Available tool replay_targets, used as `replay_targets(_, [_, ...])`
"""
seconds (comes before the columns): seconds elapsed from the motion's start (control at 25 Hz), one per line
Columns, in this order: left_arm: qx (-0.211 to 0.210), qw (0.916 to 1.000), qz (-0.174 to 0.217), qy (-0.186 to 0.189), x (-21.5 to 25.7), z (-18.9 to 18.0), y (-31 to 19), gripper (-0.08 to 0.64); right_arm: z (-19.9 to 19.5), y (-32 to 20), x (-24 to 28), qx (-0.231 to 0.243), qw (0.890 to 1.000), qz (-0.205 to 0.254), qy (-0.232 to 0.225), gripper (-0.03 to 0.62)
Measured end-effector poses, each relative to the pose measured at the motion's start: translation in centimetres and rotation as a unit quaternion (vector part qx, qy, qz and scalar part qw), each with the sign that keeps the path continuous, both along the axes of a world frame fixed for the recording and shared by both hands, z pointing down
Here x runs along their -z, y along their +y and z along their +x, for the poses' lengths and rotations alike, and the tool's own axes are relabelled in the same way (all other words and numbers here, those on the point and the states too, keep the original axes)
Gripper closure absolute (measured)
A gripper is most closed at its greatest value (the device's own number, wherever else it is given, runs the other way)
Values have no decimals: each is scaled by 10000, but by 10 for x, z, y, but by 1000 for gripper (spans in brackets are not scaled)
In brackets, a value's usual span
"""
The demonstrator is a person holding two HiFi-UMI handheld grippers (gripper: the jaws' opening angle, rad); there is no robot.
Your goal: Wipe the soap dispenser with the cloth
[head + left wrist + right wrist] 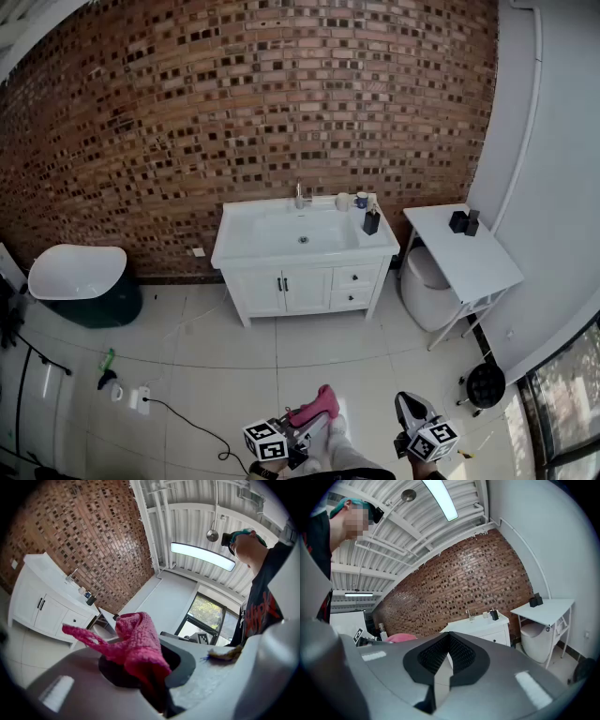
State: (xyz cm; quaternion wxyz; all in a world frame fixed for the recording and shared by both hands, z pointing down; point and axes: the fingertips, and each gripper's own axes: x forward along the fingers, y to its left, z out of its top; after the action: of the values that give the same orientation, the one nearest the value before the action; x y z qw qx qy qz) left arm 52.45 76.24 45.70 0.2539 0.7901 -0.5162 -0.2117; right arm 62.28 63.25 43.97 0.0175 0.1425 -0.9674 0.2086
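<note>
left gripper (302, 424): clamped on cloth (138, 641) | right gripper (449, 654): closed, empty | dispenser (371, 222) well apart; cloth to be gripped firmly during approach

nubby pink cloth (138, 641), rough brick wall (234, 94) — glossy white washbasin (239, 246), smooth pale floor tiles (234, 375)

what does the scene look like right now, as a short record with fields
left gripper: jaws shut on pink cloth
right gripper: jaws together, nothing between them
soap dispenser: black, at the right end of the white vanity top
grippers' place: both well back from the vanity, across the tiled floor
wiping: not yet begun
</note>
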Motion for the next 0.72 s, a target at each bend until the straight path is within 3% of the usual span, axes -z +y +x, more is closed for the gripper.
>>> replay_targets(0.12, [100, 9994, 149, -291, 2, -44, -63, 505, -48, -63, -4, 160, 9982, 533, 225, 592])
replay_targets(0.32, [-15, 9962, 340, -800, 16, -91, -159, 505, -112, -152, 1, 274, 9955, 903, 97, 592])
replay_targets(0.48, [-80, 9900, 380, -1358, 41, -119, -232, 505, -149, -199, 16, 451, 9939, 995, -144, 592])
replay_targets(0.72, [-325, 9892, 245, -1406, 19, -128, -313, 505, -174, -264, -16, 410, 9961, 777, -121, 592])
